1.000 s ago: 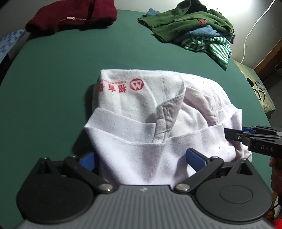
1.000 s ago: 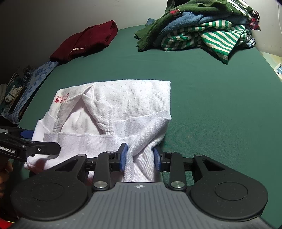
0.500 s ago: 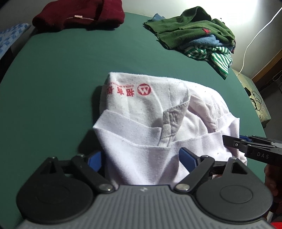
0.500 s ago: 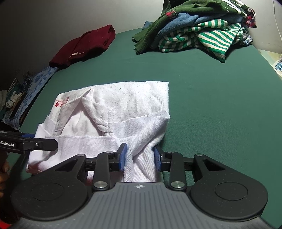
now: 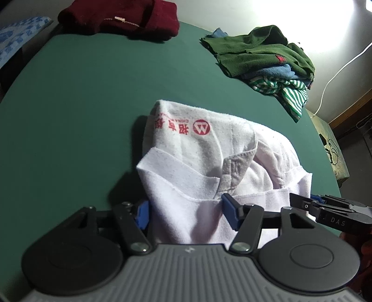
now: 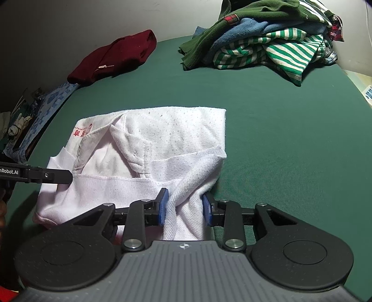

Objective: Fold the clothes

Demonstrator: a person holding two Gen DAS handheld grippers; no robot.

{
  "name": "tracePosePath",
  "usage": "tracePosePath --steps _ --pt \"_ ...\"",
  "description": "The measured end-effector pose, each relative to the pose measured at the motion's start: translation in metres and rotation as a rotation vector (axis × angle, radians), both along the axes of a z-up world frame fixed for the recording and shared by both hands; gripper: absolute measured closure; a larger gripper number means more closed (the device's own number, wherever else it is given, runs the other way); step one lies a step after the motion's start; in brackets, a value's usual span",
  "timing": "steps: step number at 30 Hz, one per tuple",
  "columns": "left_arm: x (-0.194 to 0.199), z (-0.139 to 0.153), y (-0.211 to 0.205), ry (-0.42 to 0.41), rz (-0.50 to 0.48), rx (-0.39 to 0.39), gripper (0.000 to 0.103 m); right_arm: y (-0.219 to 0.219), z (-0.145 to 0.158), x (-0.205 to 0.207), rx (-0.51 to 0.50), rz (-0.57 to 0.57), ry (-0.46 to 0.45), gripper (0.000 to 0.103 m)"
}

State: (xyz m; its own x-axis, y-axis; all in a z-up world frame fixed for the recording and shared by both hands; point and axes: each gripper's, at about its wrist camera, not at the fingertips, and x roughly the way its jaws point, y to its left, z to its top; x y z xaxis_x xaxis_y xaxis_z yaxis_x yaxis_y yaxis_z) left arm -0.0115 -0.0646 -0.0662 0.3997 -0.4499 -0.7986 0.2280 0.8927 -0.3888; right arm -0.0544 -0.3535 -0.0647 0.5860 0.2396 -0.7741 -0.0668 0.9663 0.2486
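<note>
A white polo shirt with a red logo lies folded on the green table. My left gripper is at its near left edge. Its jaws are closing, and the fabric is bunched between the blue pads, which press on it. My right gripper is shut on the shirt at its near right corner, a thick fold squeezed between its pads. One black finger of the right gripper shows at the right of the left wrist view. A finger of the left gripper reaches in from the left of the right wrist view.
A maroon garment lies at the far left of the table. A pile of green, blue and striped clothes sits at the far right. A blue patterned cloth lies beyond the left edge. A white cable hangs past the right edge.
The left gripper's jaws have narrowed on the shirt's near edge and gathered the fabric; it has also rolled a little. The right gripper has kept its grip and place.
</note>
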Motion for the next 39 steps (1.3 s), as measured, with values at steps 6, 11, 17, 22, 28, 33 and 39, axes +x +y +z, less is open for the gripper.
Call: tracePosePath --steps 6,11,17,22,28,33,39 --pt "0.005 -0.001 0.006 0.026 0.011 -0.031 0.042 -0.001 0.000 0.000 0.006 0.007 0.003 0.068" --pt "0.005 -0.001 0.002 0.016 0.008 -0.020 0.038 -0.004 -0.001 0.001 0.032 -0.005 -0.001 0.068" --pt "0.001 -0.001 -0.001 -0.011 0.003 0.011 0.041 -0.005 -0.001 0.002 0.037 -0.009 -0.010 0.067" --pt "0.007 -0.001 0.002 -0.007 0.023 0.023 0.065 -0.004 0.001 0.006 0.033 0.012 0.007 0.077" --pt "0.010 -0.003 0.010 0.009 0.030 -0.011 0.069 -0.011 0.003 0.010 0.058 0.009 0.029 0.062" --pt "0.011 -0.003 0.008 0.004 0.021 -0.017 0.063 -0.029 0.001 0.022 0.171 -0.038 0.066 0.054" --pt "0.014 -0.004 0.006 0.000 0.022 -0.017 0.063 -0.026 0.000 0.034 0.175 -0.006 0.054 0.055"
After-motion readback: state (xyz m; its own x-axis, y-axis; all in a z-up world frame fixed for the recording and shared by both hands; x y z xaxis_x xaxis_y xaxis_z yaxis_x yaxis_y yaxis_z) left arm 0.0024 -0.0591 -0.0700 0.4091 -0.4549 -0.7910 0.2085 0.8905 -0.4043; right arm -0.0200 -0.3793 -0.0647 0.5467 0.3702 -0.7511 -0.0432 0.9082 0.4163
